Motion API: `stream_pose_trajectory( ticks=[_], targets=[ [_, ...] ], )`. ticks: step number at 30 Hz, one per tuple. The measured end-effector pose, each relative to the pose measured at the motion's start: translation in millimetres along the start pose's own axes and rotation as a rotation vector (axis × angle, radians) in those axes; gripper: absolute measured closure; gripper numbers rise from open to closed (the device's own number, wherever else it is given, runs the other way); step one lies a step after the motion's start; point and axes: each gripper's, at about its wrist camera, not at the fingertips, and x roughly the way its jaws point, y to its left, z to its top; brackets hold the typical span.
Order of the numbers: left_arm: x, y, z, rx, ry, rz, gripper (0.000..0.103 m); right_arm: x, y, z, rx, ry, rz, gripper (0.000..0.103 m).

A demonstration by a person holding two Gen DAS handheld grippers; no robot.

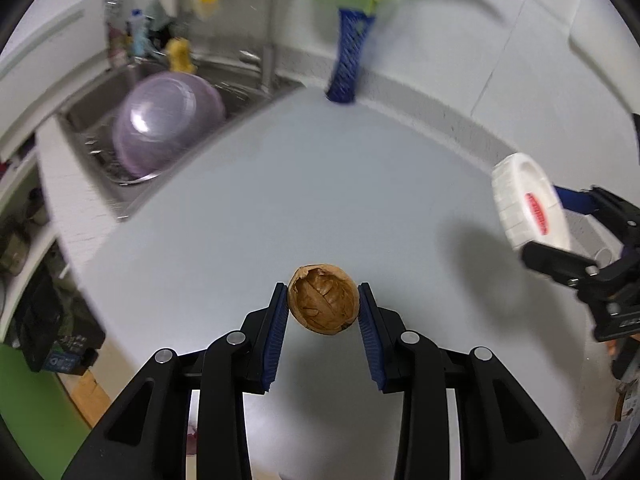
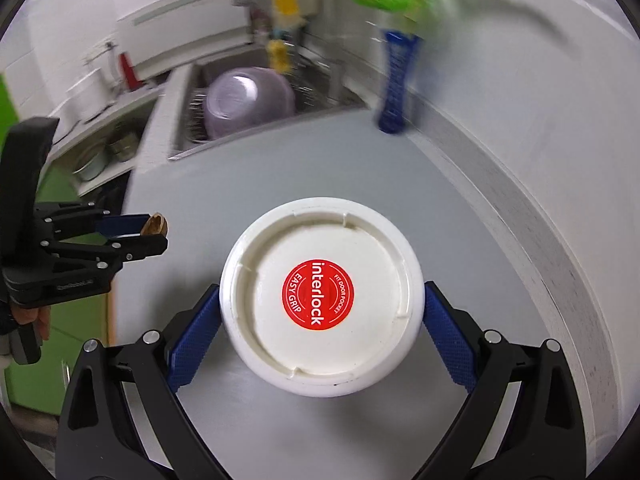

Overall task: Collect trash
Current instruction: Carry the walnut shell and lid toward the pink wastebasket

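My left gripper is shut on a brown walnut shell half and holds it above the grey countertop. The same gripper with the shell shows at the left of the right wrist view. My right gripper is shut on a round white container lid with a red "interlock" sticker, held above the counter. In the left wrist view that lid and the right gripper are at the far right.
A steel sink with an upturned purple bowl lies at the back left. A blue mesh vase with green stems stands by the white wall at the back. Shelves and green floor lie off the counter's left edge.
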Motion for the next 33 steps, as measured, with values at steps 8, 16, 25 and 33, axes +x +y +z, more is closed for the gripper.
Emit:
stream_pose_trajectory(
  ticks=[8, 16, 25, 33],
  targets=[
    [-105.4, 76.0, -58.4, -0.124, -0.073, 0.112, 0.068, -16.7, 127.9, 22.0, -0.163, -0.056, 0.161, 0.009],
    [-194.2, 165.3, -149.0, -0.312, -0.107, 0.242, 0.068, -13.9, 282.3, 30.3, -0.323, -0.057, 0.323, 0.009],
    [-223.0, 240.8, -226.1, -0.483, -0.097, 0.304, 0.068, 5.1, 409.0, 14.0, -0.467, -0.002, 0.435, 0.009],
    [-144.1, 301.6, -296.4, -0.579, -0.07, 0.28, 0.068, 107.6, 469.9, -31.7, -0.555, 0.079, 0.421, 0.009]
  ],
)
